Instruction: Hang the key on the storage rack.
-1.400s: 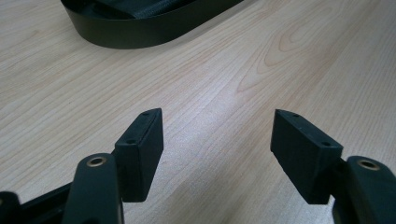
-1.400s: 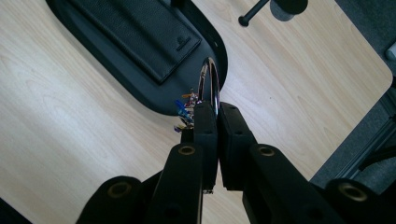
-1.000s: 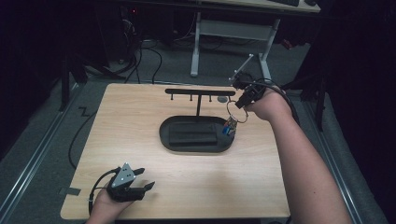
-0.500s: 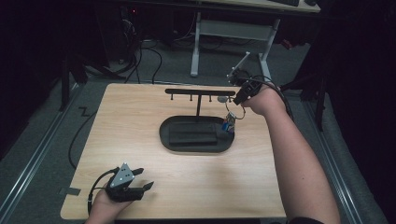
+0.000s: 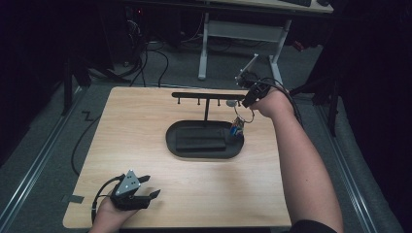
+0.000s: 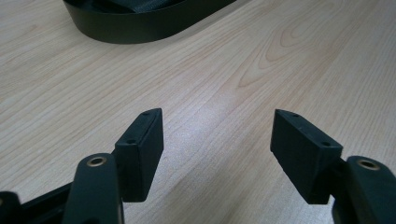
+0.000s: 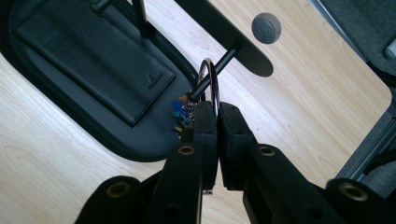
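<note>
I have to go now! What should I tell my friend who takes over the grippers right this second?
Left hand-held gripper: open, holding nothing, low over the table near its front left corner.
Right hand-held gripper: shut on the key ring, keys dangling over the black tray.
Ring is at the rack's rightmost peg.
Done: ring picked up.
Left: probably seat it on the peg, then let go.

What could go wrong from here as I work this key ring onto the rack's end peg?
1. The right gripper pinches the key ring by its thin edge, so the ring could twist or slip out as it meets the peg.
2. The dangling blue charm hangs just above the black tray and might snag on its rim.
3. The rack stands on one thin post; pushing sideways might tip it. The left gripper rests open, far off.
</note>
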{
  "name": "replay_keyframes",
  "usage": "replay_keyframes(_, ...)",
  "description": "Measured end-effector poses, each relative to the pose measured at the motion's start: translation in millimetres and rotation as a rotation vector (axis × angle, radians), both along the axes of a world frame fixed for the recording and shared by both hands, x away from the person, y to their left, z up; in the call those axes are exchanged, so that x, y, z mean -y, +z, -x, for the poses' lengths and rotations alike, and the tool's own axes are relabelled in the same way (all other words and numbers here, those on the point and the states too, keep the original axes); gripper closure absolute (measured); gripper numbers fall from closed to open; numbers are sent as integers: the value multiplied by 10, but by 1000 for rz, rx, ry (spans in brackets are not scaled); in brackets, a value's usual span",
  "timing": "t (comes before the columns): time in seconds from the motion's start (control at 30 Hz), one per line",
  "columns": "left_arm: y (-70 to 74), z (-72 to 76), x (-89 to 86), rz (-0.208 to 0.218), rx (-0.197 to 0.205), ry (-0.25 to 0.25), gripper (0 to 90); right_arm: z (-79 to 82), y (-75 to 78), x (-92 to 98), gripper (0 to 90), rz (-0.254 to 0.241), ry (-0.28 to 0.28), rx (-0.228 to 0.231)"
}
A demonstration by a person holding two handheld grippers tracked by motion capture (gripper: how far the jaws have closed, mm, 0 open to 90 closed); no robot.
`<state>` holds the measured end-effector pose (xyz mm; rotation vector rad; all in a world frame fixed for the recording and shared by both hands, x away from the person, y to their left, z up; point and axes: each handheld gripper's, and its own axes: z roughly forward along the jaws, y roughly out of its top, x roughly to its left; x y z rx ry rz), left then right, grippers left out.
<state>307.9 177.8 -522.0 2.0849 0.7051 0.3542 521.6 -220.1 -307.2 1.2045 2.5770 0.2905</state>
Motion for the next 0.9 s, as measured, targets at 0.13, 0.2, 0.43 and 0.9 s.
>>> replay_keyframes(0.13, -1, -4, 2, -2, -3, -3, 353, -17, -15, 3, 869, -1, -1, -6)
replay_keyframes(0.2, 0, -2, 3, -2, -1, -3, 353, -21, -26, -6, 860, 4, -2, -9)
replay_keyframes(0.43, 1, -4, 5, -2, -1, -6, 353, 56, 34, -42, 751, 3, 3, 40)
replay_keyframes(0.9, 18, 1, 49, -6, 6, -12, 350, 541, -71, 138, 365, -63, -59, 160)
